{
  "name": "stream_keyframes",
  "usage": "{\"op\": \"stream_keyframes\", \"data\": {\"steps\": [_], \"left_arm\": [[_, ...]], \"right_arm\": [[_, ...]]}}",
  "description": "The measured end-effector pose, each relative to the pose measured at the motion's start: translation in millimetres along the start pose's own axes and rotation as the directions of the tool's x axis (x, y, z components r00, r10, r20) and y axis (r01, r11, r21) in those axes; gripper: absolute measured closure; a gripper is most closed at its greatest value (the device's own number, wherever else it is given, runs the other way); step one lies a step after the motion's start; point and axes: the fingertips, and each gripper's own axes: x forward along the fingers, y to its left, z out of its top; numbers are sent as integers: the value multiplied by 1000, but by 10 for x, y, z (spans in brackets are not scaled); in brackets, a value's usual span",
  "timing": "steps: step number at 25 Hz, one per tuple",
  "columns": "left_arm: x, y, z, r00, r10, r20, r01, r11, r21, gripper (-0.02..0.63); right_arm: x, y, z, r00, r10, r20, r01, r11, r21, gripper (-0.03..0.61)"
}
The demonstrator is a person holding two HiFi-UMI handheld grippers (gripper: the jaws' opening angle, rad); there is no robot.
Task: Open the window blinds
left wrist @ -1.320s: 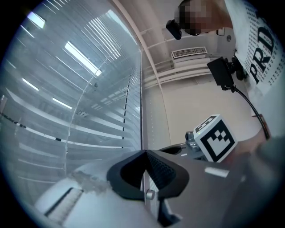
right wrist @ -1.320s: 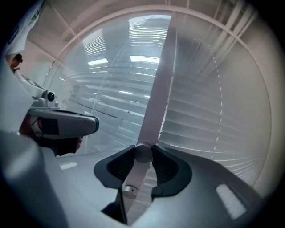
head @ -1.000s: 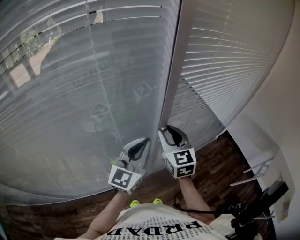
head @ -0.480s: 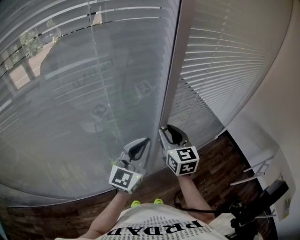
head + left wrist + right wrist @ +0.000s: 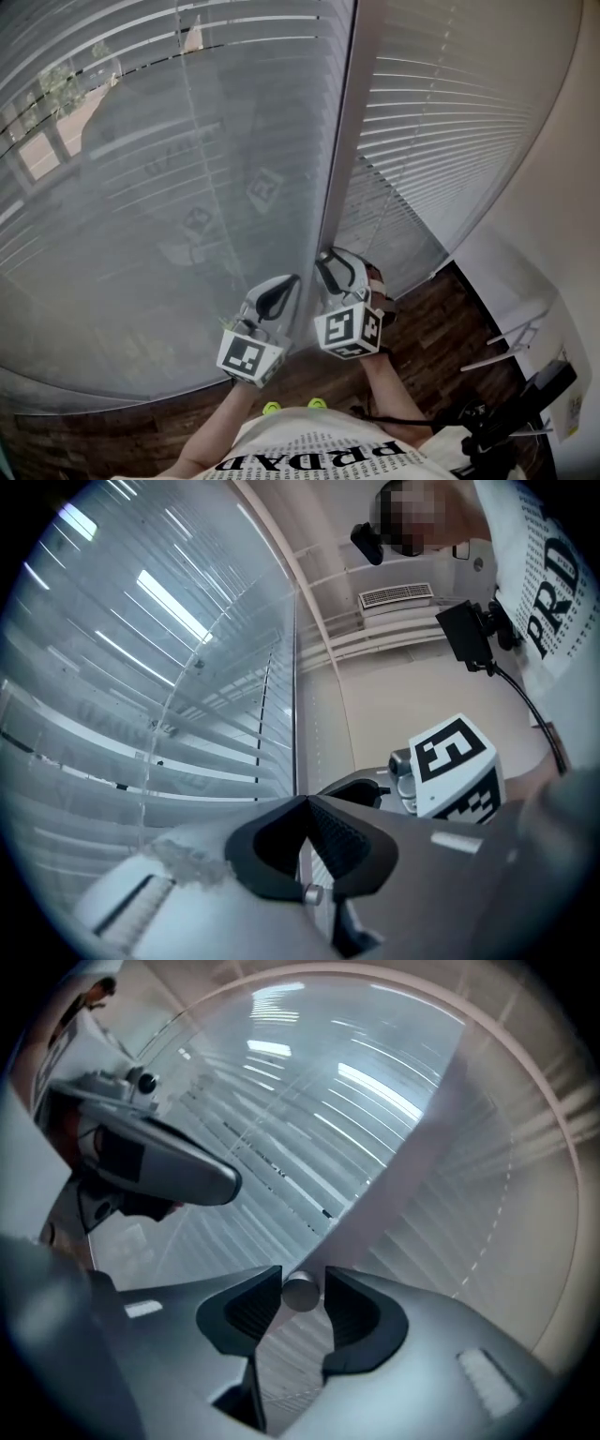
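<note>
Wand-turning looks to be the step in hand. The right hand-held gripper (image 5: 302,1285) has just been easing its jaws apart, and the wand (image 5: 300,1295), a smooth round metal tip, sits loose between the ribbed dark pads. The blinds (image 5: 187,178) hang straight ahead, with thin, pale, horizontal slats either side of the upright frame (image 5: 342,141). Next, probably, comes a fresh pinch and another twist. The left hand-held gripper (image 5: 306,801) is closed and empty.
</note>
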Motion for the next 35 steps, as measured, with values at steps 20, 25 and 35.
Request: {"op": "stream_keyframes", "data": {"steps": [20,25,35], "left_arm": [[-15,82,-36,1000,17,-12,-18,1000,-5,623],[-3,87,-26,1000,15,-9,-15,1000,-8,623],[-16,94,-24,1000,11,-8,-11,1000,-7,621]], "right_arm": [[48,54,-54,999,-48,-18,44,979,-198,454],[44,40,-45,999,-41,-4,40,992,-116,456],[40,-18,-42,999,-26,39,20,991,132,456]]}}
